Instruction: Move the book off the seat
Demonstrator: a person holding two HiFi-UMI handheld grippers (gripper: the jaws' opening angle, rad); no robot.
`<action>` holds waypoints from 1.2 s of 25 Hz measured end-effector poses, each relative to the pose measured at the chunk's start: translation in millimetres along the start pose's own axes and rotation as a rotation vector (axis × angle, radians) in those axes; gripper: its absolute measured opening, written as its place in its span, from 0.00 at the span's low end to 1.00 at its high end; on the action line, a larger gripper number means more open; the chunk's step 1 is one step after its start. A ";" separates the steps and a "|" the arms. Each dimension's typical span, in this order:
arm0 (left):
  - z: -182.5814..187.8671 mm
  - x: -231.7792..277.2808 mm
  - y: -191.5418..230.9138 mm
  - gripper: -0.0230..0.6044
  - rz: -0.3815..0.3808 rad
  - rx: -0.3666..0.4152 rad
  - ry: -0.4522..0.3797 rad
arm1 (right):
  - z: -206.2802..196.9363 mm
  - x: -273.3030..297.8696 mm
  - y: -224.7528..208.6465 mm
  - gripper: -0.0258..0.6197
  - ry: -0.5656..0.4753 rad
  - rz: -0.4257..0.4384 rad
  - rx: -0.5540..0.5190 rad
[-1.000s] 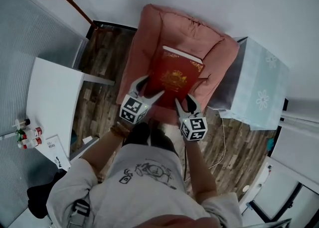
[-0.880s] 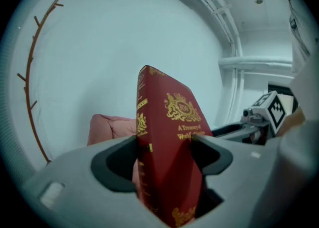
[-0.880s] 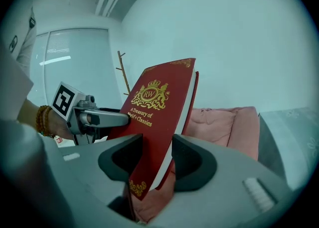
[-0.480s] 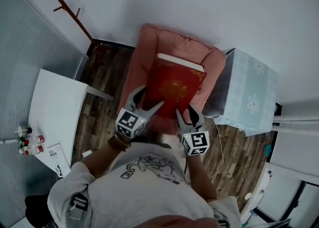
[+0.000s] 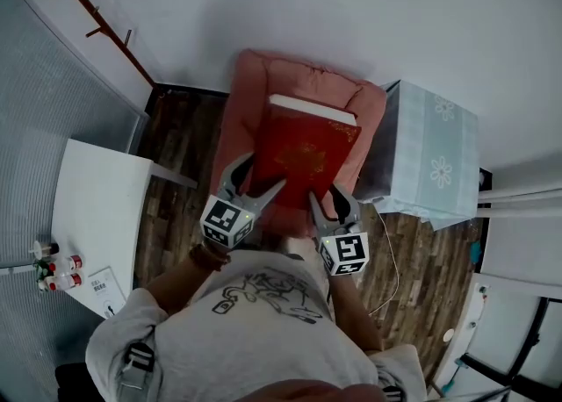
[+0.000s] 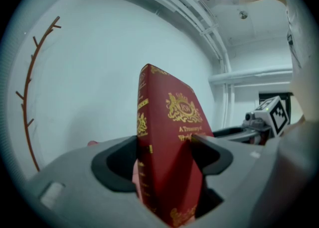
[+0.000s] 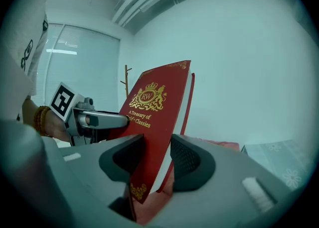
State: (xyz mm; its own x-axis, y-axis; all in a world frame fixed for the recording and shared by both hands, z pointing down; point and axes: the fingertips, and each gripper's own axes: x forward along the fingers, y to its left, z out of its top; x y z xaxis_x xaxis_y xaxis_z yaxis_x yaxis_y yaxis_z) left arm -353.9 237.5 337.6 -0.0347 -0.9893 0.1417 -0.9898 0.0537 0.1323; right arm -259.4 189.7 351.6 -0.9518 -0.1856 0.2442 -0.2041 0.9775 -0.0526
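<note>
A thick red book (image 5: 303,159) with gold print hangs in the air over the pink cushioned seat (image 5: 263,71), held at its near edge by both grippers. My left gripper (image 5: 262,176) is shut on the book's near left corner; in the left gripper view the book (image 6: 172,107) stands between the jaws of that gripper (image 6: 164,142). My right gripper (image 5: 332,203) is shut on the near right corner, and its jaws have just been closing tighter on it. In the right gripper view the book (image 7: 154,102) rises tilted out of the right gripper (image 7: 157,147).
A white table (image 5: 97,207) with small bottles (image 5: 57,273) stands at the left. A side table under a pale blue flowered cloth (image 5: 430,150) stands right of the seat. A branch-shaped coat rack (image 5: 88,10) hangs on the wall. The floor is dark wood.
Both grippers have risen together with the book, lifting it away from the seat cushion. The book now looks larger and hangs higher over the seat.
</note>
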 end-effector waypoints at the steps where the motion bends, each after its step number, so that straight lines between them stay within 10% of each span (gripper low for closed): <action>1: -0.4 -0.3 -2.3 0.56 -0.009 -0.001 0.000 | -0.3 -2.9 0.2 0.31 -0.001 -0.011 0.002; 16: 0.9 14.7 -78.4 0.56 -0.326 0.039 0.030 | -14.5 -88.4 -2.7 0.30 -0.042 -0.328 0.085; 30: -22.1 58.3 -274.9 0.56 -0.716 0.047 0.096 | -57.1 -272.6 -49.8 0.30 -0.036 -0.713 0.190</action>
State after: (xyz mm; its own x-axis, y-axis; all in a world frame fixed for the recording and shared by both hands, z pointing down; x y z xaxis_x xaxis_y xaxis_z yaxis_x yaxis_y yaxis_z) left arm -80.8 168.1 331.2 0.6347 -0.7630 0.1219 -0.7699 -0.6112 0.1833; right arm 23.3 197.3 342.9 -0.5796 -0.7756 0.2501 -0.8088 0.5850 -0.0603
